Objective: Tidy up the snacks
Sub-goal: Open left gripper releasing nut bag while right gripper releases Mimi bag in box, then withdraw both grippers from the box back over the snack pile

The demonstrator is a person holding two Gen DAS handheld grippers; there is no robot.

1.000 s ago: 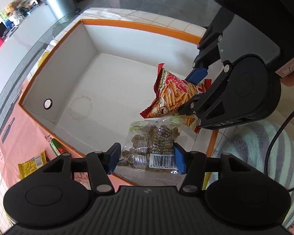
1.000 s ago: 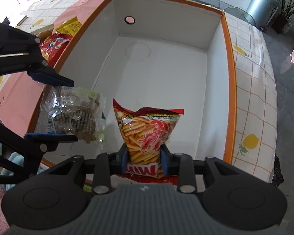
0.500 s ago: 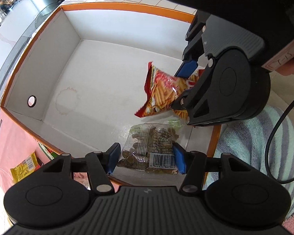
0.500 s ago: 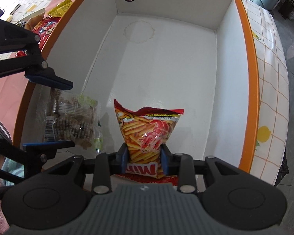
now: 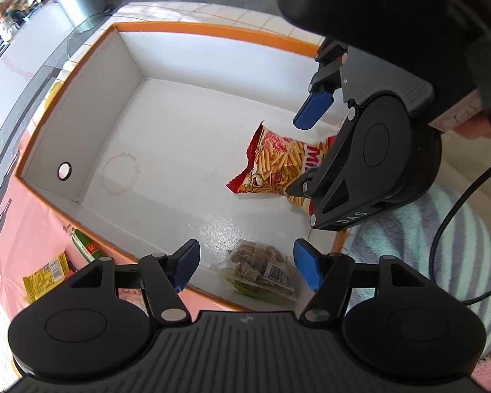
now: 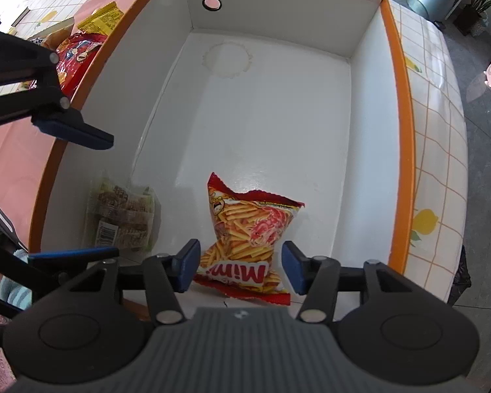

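My left claw [image 5: 245, 268]: jaws apart, just been opening, nothing gripped; clear cookie pack [image 5: 262, 270] lies below btwn them on box floor.
My right claw [image 6: 240, 267]: jaws apart, just been opening; red fries bag [image 6: 248, 229] lies loose btwn pads.
Box [image 6: 399, 98]: white inside, orange rim, holds both packs, near corner.

left gripper [image 5: 246, 268] | fingers just spread, gripping nothing | right gripper [image 6: 241, 267] | same
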